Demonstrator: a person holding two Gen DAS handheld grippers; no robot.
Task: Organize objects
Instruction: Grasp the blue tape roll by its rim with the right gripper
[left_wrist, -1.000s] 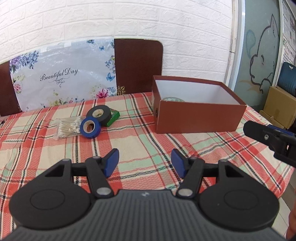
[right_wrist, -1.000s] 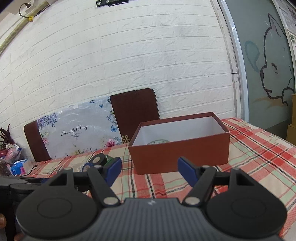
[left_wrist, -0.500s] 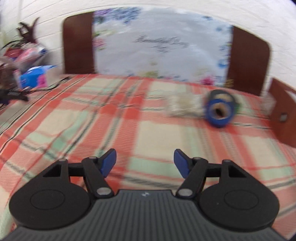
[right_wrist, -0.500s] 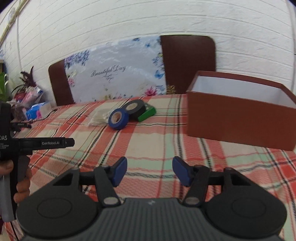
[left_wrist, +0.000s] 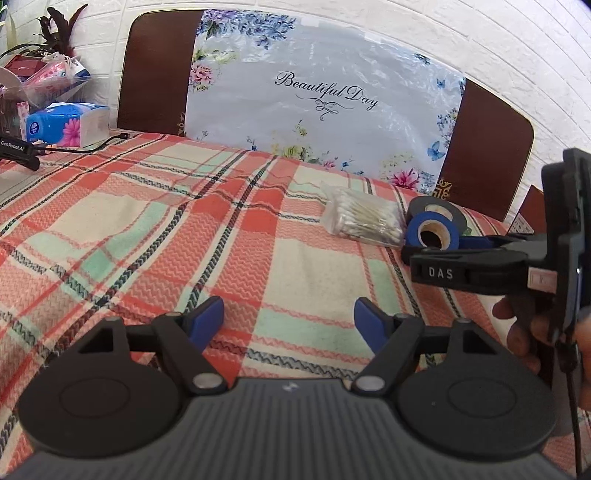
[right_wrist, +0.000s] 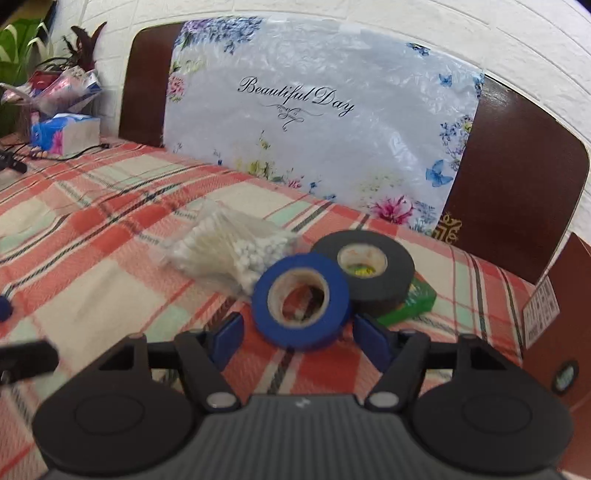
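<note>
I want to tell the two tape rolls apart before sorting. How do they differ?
The blue tape roll looks slimmer and sits nearest the right gripper, propped tilted; the black tape roll looks bulkier, sits behind it and rests partly on a green packet. Both have pale cardboard cores and lie on the plaid cloth.

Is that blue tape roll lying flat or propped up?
Propped up. The blue tape tilts on its edge, its hole facing the camera, leaning against the black tape behind it.

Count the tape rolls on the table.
2. The blue tape roll leans in front between the right gripper's open jaws; the black tape roll sits behind it. Others may be hidden.
</note>
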